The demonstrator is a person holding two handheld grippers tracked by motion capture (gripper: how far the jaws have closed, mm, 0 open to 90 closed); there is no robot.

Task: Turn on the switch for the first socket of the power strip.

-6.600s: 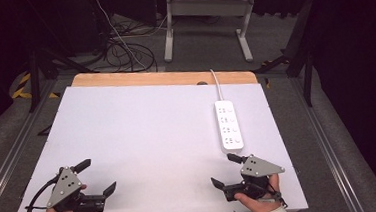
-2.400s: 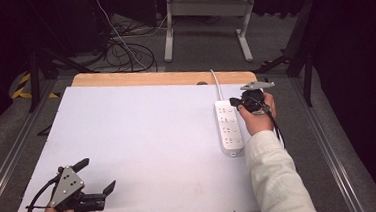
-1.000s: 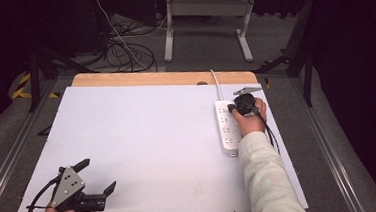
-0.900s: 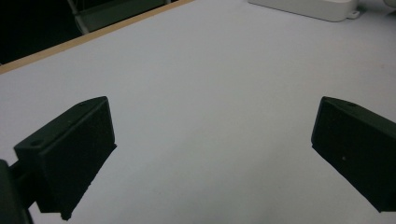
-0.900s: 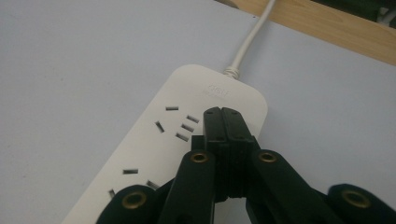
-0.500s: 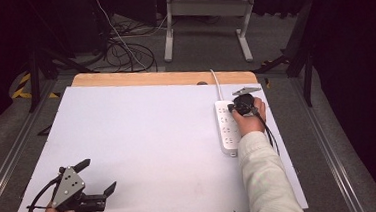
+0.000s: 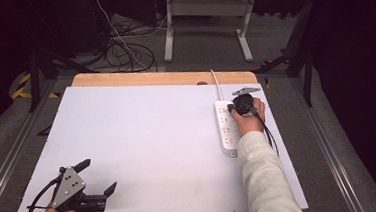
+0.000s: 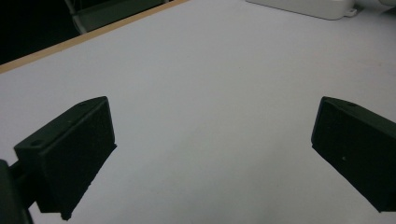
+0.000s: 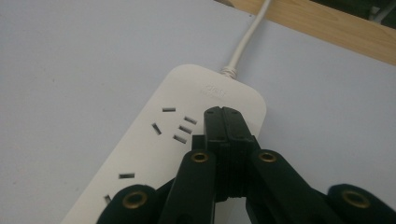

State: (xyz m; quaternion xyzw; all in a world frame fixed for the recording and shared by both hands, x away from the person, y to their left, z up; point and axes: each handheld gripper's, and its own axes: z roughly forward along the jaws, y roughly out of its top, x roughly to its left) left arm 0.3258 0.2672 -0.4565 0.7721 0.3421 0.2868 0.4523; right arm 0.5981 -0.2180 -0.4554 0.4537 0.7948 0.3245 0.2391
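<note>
Your right gripper [image 9: 223, 114], fingers pressed together, rested on the white oblong plastic power strip [image 9: 187, 140], upper-right end nearest.

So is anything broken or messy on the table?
Nothing stands out. The white power strip lies flat and whole, its cord running off the far edge. The right gripper, jaws shut, sits over its cord end.
</note>
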